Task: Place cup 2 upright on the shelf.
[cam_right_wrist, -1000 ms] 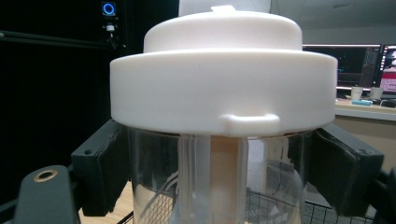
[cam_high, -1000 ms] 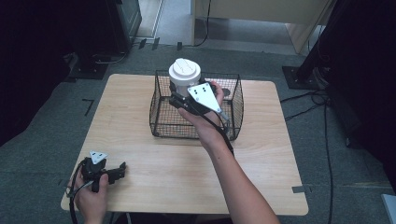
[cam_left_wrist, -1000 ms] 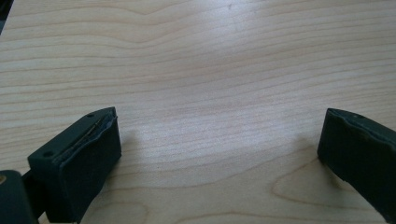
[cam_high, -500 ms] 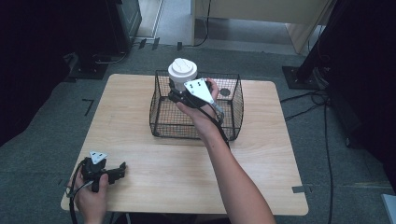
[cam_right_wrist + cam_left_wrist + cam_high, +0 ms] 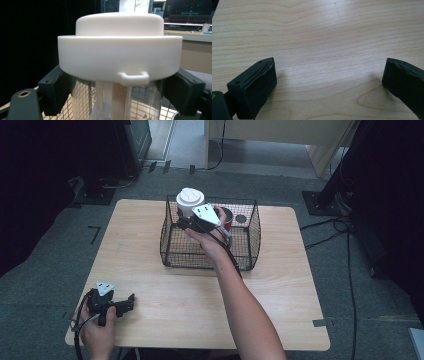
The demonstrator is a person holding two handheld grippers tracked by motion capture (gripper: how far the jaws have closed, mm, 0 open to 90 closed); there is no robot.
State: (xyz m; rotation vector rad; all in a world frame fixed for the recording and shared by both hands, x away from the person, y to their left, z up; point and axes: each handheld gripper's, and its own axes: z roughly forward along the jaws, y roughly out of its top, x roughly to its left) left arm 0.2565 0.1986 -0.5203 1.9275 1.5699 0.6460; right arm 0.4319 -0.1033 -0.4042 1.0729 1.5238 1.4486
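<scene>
White-lidded cup [image 5: 190, 200], clamped by right gripper [image 5: 186, 222], above wire basket [image 5: 250, 237]

This looks like a lab or test room set up for recording, not a home. A plain light wooden table [image 5: 280, 285] stands alone on grey carpet [image 5: 350, 340], with small tape marks [image 5: 95, 232] stuck to the floor beside it. Black cables [image 5: 345, 245] trail across the carpet on the right toward the foot of a dark stand [image 5: 320, 200]. Dark curtains or screens [image 5: 45, 175] close off both sides. Beyond the table a pale wooden cabinet [image 5: 280, 132] sits against the far side. From the right gripper view, a long counter [image 5: 197, 35] carries a lit monitor [image 5: 190, 11] and a paper cup [image 5: 205, 27], as in an office workspace.
</scene>
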